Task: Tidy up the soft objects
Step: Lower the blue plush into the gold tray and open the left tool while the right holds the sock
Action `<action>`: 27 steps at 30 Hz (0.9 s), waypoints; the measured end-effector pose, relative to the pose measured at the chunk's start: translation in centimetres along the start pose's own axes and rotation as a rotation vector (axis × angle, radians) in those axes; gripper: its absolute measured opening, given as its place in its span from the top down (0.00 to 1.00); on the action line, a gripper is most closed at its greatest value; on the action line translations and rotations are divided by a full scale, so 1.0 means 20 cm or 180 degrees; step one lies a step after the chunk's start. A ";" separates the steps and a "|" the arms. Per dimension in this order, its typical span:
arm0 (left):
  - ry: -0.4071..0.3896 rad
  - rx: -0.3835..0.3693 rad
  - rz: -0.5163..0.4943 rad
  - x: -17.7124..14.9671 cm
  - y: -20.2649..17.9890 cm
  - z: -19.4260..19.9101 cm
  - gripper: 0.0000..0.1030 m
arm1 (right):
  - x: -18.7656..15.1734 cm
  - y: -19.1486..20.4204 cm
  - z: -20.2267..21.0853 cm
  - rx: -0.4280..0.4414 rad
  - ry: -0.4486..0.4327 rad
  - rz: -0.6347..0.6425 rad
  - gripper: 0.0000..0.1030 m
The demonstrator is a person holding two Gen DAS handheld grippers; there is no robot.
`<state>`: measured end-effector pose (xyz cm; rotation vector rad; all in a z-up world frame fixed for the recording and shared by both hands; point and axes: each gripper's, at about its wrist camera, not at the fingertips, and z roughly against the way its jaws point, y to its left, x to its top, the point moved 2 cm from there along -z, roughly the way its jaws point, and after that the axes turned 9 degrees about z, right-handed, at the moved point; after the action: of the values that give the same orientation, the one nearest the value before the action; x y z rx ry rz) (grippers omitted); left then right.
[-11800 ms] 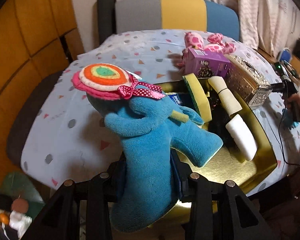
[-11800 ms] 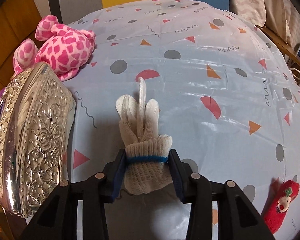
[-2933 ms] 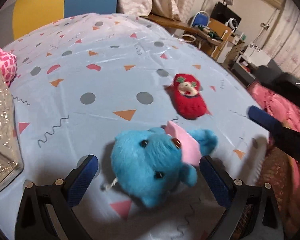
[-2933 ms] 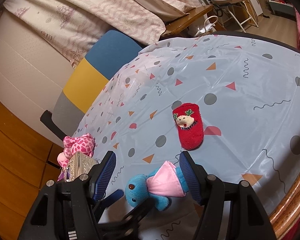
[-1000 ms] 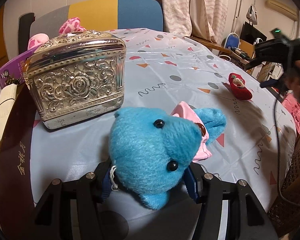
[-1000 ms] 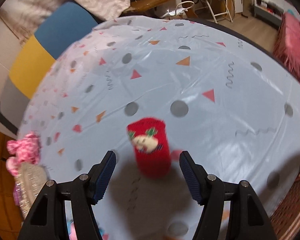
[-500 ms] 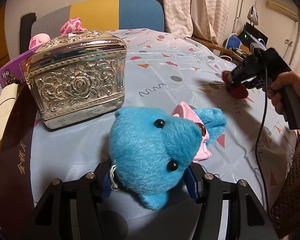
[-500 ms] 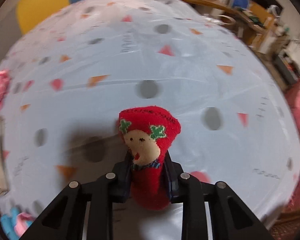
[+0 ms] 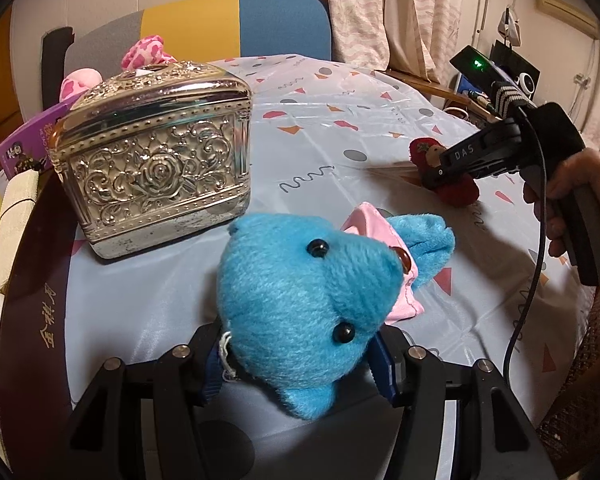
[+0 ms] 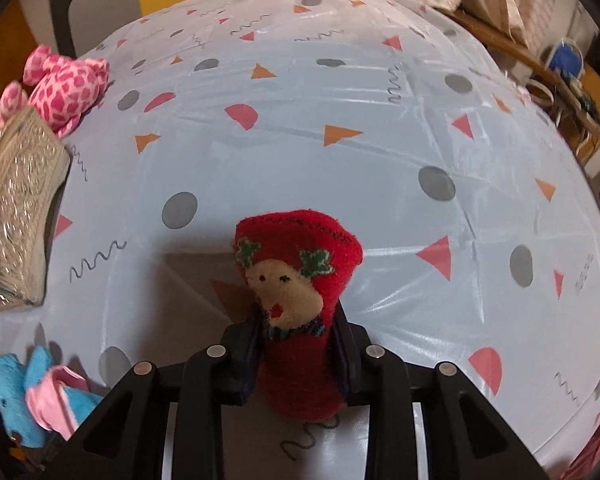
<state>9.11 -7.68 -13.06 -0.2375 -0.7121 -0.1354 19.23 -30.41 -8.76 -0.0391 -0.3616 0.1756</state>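
Both grippers loaded. Left gripper (image 9: pixel 298 354): jaws clamped on the head of a bright blue plush bear with a pink cloth bib (image 9: pixel 312 300), which hangs or rests low over the pale blue plastic tablecloth printed with dots, triangles and squiggles (image 9: pixel 320 128); cannot tell whether the plush touches the cloth. Right gripper (image 10: pixel 298 344): jaws pressed together on the lower part of a small red fleece sock with a cream face and green holly leaves (image 10: pixel 298 280), its cuff end standing up beyond the fingertips; from the left wrist view the sock appears just above or brushing the table, contact not resolvable. Nearby, not held: an embossed silver metal casket with rose relief (image 9: pixel 156 152) just beside the blue bear, and a pink spotted plush toy (image 10: pixel 66 90) lying behind the casket on the far side of the table. A dark tray with a gold inscription (image 9: pixel 32 280) sits at the left edge, with a yellow and a cream soft item partly visible in it. Judgement: task is partway; two soft items are picked and awaiting placement, the pink plush is not yet collected. Destination presumably the tray, unconfirmed.
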 end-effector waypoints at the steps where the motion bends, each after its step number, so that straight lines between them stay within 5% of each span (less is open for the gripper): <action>1: 0.0011 0.0008 0.0001 0.00 0.00 0.00 0.46 | 0.00 0.03 0.00 -0.0026 -0.0010 0.0039 0.70; 14: -0.0031 0.0019 -0.0032 0.08 -0.06 0.15 0.50 | -0.03 0.09 0.00 -0.0195 -0.0104 0.0344 0.69; 27: -0.0514 0.0297 0.0263 0.28 0.10 0.56 0.50 | -0.01 0.10 -0.03 -0.0300 -0.0134 0.0506 0.70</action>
<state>6.71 -3.07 -1.57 -0.1896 -0.8655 -0.0041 18.96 -28.40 -9.42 -0.1575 -0.4088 0.3168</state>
